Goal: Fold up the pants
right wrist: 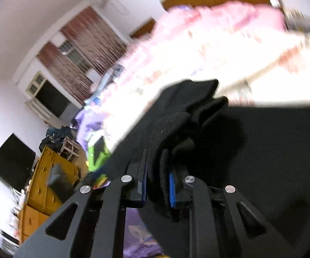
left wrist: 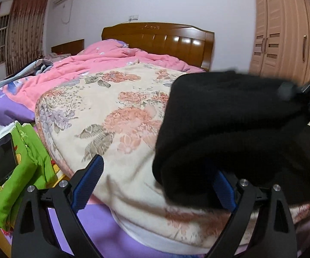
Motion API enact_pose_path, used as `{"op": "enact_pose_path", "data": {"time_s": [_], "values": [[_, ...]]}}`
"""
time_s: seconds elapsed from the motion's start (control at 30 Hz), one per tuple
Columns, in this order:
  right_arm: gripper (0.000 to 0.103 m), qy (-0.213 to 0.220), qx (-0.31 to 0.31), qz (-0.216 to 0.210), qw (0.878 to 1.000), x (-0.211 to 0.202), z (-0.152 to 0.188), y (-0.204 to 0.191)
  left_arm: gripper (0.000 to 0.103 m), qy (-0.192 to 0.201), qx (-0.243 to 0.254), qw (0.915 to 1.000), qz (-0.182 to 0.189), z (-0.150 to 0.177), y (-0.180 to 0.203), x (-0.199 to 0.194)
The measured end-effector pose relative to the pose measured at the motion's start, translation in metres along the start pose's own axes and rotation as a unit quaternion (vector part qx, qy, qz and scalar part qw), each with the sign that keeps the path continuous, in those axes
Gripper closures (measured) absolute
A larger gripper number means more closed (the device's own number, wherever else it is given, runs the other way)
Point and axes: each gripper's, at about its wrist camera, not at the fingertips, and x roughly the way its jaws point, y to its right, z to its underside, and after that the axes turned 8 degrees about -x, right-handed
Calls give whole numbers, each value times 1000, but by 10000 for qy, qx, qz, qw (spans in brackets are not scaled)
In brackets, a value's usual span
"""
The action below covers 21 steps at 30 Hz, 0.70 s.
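Note:
The black pants (left wrist: 230, 129) lie bunched on the right of the floral blanket (left wrist: 112, 111), with one end lifted toward the right edge of the left wrist view. My left gripper (left wrist: 155, 185) stands wide open low over the blanket. Its left finger (left wrist: 88, 180) is bare, and the pants' near fold covers the tip of its right finger (left wrist: 224, 190). In the right wrist view my right gripper (right wrist: 158, 182) is shut on a thick fold of the pants (right wrist: 187, 116), which runs away from its blue pads over the blurred bed.
A pink quilt (left wrist: 103, 64) and a wooden headboard (left wrist: 159, 38) lie beyond the blanket. A green pouch (left wrist: 26, 172) with a phone (left wrist: 4, 161) on it sits at the bed's left edge. A wardrobe (left wrist: 283, 32) stands to the right, and a yellow dresser (right wrist: 45, 185) off the bed.

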Motion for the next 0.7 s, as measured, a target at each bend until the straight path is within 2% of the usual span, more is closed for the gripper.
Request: {"op": "enact_pose_path", "data": {"time_s": [0.1, 0.17, 0.23, 0.3, 0.37, 0.4, 0.47, 0.53, 0.6, 0.7], "values": [[85, 512, -620, 58, 9967, -50, -10, -36, 9, 27, 115, 9999, 71, -4, 13, 0], [85, 725, -862, 204, 9934, -82, -3, -42, 9, 56, 277, 9996, 38, -5, 25, 2], [85, 813, -902, 459, 9915, -107, 11, -36, 9, 47, 319, 9995, 12, -6, 31, 5], [85, 701, -661, 814, 9920, -123, 31, -5, 6, -4, 270, 9996, 1, -6, 35, 10], [85, 394, -17, 1090, 9933, -125, 62, 40, 5, -63, 296, 9995, 19, -4, 41, 14], [85, 201, 358, 1138, 9927, -118, 85, 67, 4, -136, 414, 9990, -76, -1, 48, 20], [85, -53, 722, 1125, 9910, -105, 113, 95, 4, -149, 520, 9984, -159, 5, 56, 25], [85, 133, 868, 917, 9919, -104, 125, 102, 3, -207, 337, 9990, -185, 4, 54, 26], [85, 147, 689, 968, 9928, -107, 119, 96, 3, -326, 172, 9992, -121, 2, 50, 28], [85, 153, 550, 1060, 9927, -109, 119, 93, 3, -298, 202, 9991, -210, 2, 51, 26]]}}
